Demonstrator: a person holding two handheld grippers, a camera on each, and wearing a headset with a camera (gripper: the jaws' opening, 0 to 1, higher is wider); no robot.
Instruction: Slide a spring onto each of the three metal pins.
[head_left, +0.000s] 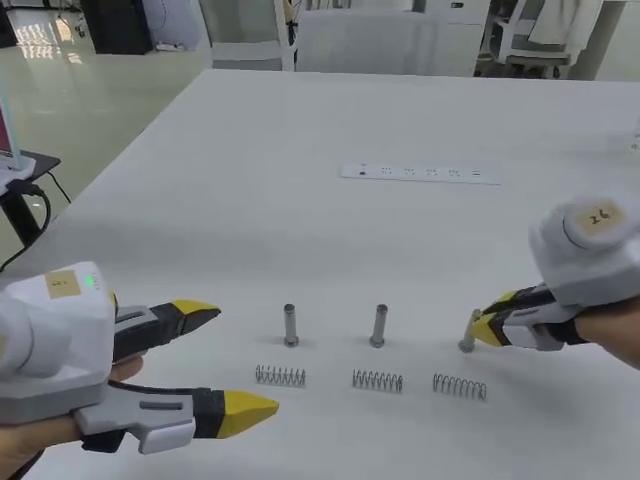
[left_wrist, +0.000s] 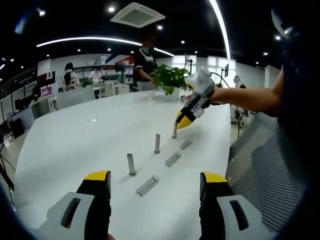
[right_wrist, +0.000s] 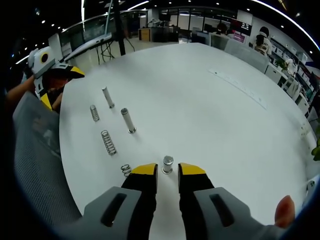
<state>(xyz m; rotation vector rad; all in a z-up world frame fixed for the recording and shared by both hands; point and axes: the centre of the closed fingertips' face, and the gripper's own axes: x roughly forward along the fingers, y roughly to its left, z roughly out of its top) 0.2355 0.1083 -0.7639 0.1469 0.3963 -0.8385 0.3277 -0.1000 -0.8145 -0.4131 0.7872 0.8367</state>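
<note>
- Head view: on the white counter (head_left: 420, 230), three short upright steel pins (head_left: 379, 325) stand in a row, with a coiled wire spring (head_left: 377, 381) lying in front of each. The left gripper (head_left: 225, 362) holds its yellow-tipped fingers (head_left: 245, 410) wide apart, the pins well beyond them. The right gripper (head_left: 485, 327) has its tips at the end pin (head_left: 468, 338).
- Left gripper view: fingers spread wide. The nearest spring (left_wrist: 147, 185) lies just ahead between the tips, and the nearest pin (left_wrist: 131, 164) stands just beyond it.
- Right gripper view: fingers slightly parted. The end pin (right_wrist: 168, 162) stands in the gap at the tips, touching neither.
</note>
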